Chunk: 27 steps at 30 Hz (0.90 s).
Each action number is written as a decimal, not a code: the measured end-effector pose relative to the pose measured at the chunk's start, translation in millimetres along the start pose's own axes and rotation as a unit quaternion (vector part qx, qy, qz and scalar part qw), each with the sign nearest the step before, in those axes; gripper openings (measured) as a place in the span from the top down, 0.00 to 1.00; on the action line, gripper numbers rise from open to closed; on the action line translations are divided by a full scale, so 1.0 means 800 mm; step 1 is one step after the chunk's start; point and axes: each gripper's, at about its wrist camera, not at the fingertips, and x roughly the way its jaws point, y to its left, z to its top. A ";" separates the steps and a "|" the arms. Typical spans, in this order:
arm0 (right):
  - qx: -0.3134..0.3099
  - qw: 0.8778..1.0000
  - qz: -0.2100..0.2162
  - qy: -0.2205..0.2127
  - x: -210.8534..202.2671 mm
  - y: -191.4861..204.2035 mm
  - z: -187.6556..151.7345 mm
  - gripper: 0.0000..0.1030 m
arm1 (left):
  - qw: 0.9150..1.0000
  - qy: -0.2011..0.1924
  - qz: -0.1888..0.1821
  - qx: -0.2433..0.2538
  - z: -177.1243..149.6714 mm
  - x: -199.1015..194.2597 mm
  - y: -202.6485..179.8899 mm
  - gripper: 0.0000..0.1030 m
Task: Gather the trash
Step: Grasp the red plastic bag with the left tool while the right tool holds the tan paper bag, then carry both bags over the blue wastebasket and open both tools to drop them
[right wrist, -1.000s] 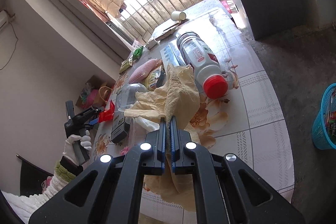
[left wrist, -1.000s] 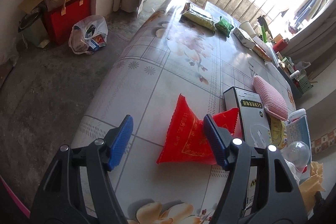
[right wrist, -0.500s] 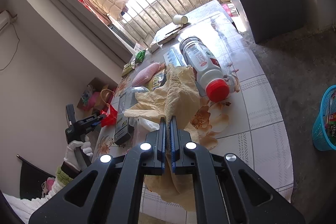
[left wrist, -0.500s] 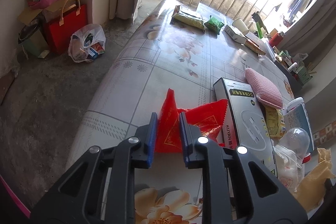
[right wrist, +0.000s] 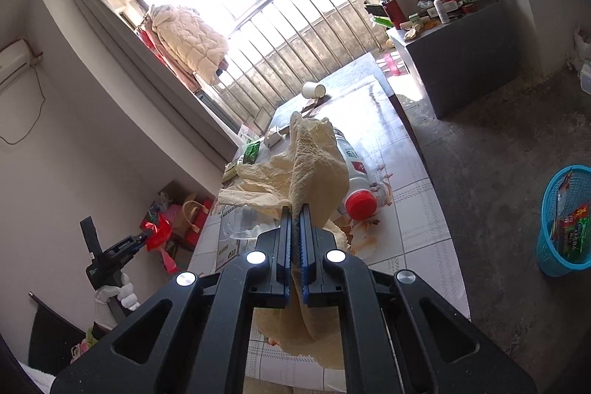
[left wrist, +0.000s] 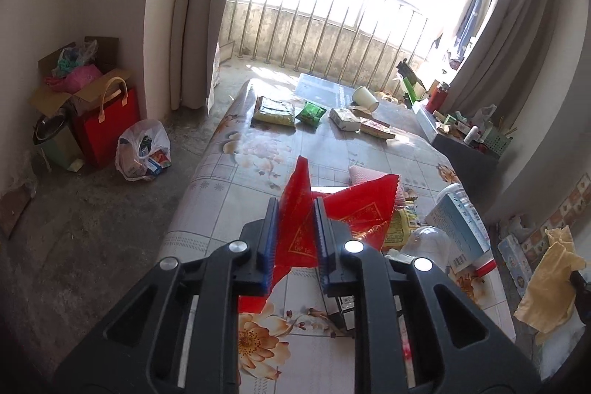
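My left gripper (left wrist: pixel 293 205) is shut on a red snack wrapper (left wrist: pixel 364 205) and holds it up above the floral table (left wrist: pixel 236 209). The right wrist view shows that same gripper (right wrist: pixel 142 239) in a white-gloved hand (right wrist: pixel 110 294), with the red wrapper (right wrist: pixel 159 233) hanging off the table's left side. My right gripper (right wrist: pixel 295 209) is shut on a crumpled yellow paper sheet (right wrist: pixel 310 165), which hangs over the table's near end. That sheet (left wrist: pixel 550 283) also shows at the right edge of the left wrist view.
A blue mesh basket (right wrist: pixel 565 220) with wrappers in it stands on the floor to the right. On the table lie a red-capped bottle (right wrist: pixel 360 204), a tipped paper cup (left wrist: pixel 365 97), a green packet (left wrist: pixel 310 113), boxes and a clear dome. Bags (left wrist: pixel 142 150) sit by the left wall.
The left jaws closed on the red wrapper and lifted it off the table. The right gripper rose with the yellow sheet, which now hangs clear of the bottle.
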 end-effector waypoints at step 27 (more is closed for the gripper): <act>0.299 0.918 -0.247 -0.079 -0.061 -0.482 -0.008 0.96 | 0.866 0.268 -0.257 0.335 -0.239 0.208 -0.728 0.84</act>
